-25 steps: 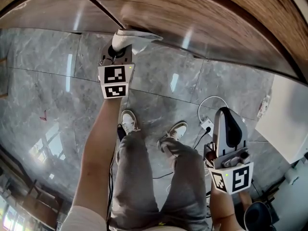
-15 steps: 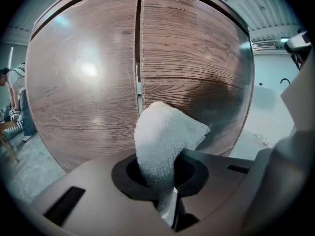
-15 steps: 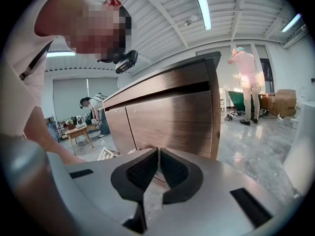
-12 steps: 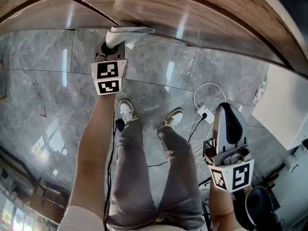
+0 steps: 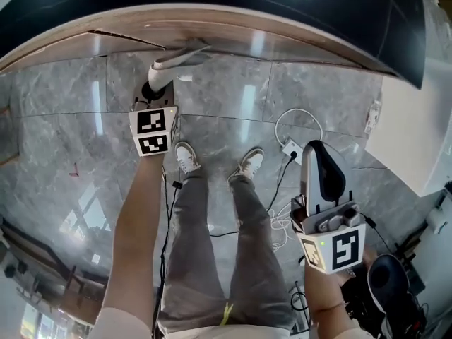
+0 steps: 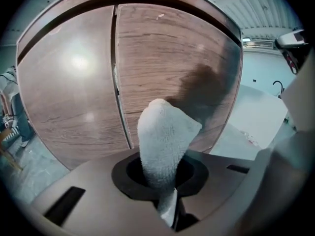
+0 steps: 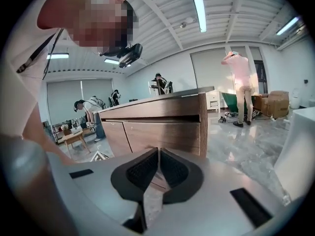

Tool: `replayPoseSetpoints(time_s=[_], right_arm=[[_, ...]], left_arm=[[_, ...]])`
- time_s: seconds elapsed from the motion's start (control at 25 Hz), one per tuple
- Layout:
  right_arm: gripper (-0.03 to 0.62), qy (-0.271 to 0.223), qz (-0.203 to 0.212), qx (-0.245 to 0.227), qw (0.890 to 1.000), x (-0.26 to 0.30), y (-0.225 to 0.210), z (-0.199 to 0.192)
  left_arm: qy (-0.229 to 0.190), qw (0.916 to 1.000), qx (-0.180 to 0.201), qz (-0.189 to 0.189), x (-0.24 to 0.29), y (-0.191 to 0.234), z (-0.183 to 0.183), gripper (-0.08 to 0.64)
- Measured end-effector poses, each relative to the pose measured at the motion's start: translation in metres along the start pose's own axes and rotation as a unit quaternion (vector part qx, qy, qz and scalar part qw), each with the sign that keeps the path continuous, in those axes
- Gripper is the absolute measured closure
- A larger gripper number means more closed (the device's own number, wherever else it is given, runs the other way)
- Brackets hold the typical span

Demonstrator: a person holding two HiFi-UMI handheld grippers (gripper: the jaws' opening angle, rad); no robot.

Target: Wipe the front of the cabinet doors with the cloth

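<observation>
My left gripper (image 5: 159, 82) is shut on a white cloth (image 6: 164, 141) that sticks up out of its jaws. In the left gripper view the cloth's tip stands before the right wooden cabinet door (image 6: 187, 58), next to the seam with the left door (image 6: 64, 87); whether it touches the wood I cannot tell. In the head view the cloth (image 5: 180, 56) reaches the cabinet's lower front (image 5: 282, 37). My right gripper (image 5: 323, 182) hangs low at my right side, away from the cabinet, jaws shut on nothing. Its own view (image 7: 157, 168) shows pads pressed together.
Grey marble floor (image 5: 63, 133) lies below, with my legs and shoes (image 5: 186, 159) in the middle. White cables and a plug (image 5: 292, 147) lie by my right foot. A white box (image 5: 409, 140) stands at right. Other people (image 7: 239, 87) and another wooden counter (image 7: 157, 122) are farther off.
The left gripper and cloth have shifted slightly left and down along the cabinet's base. The head view has tilted, so the cabinet's dark top now shows. The right gripper stayed low.
</observation>
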State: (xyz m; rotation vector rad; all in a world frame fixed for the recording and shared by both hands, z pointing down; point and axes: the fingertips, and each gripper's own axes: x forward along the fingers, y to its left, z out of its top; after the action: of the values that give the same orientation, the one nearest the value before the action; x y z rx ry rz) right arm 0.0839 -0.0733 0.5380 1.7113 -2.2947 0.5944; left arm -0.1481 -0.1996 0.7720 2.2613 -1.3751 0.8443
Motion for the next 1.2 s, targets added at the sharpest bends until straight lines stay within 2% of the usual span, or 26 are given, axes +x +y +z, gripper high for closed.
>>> replayPoseSetpoints(time_s=[0.36, 0.64, 0.88, 0.96, 1.2], right_arm=[[0.551, -0.031, 0.027, -0.034, 0.999, -0.049, 0.027, 0.091], [0.551, -0.046, 0.033, -0.050, 0.997, -0.106, 0.046, 0.149], [0.551, -0.061, 0.031, -0.065, 0.996, -0.153, 0.061, 0.199], [0.551, -0.067, 0.029, -0.058, 0.996, -0.169, 0.066, 0.220], [0.551, -0.086, 0.040, 0.007, 0.995, -0.215, 0.080, 0.279]], left_arm=[[-0.012, 0.9996, -0.014, -0.023, -0.085, -0.049, 0.072, 0.502], [-0.039, 0.9985, -0.008, -0.037, -0.171, -0.081, 0.135, 0.502], [-0.079, 0.9957, -0.023, -0.044, -0.249, -0.098, 0.202, 0.502], [-0.094, 0.9939, -0.026, -0.052, -0.279, -0.105, 0.229, 0.502], [-0.132, 0.9875, -0.025, -0.082, -0.371, -0.135, 0.305, 0.502]])
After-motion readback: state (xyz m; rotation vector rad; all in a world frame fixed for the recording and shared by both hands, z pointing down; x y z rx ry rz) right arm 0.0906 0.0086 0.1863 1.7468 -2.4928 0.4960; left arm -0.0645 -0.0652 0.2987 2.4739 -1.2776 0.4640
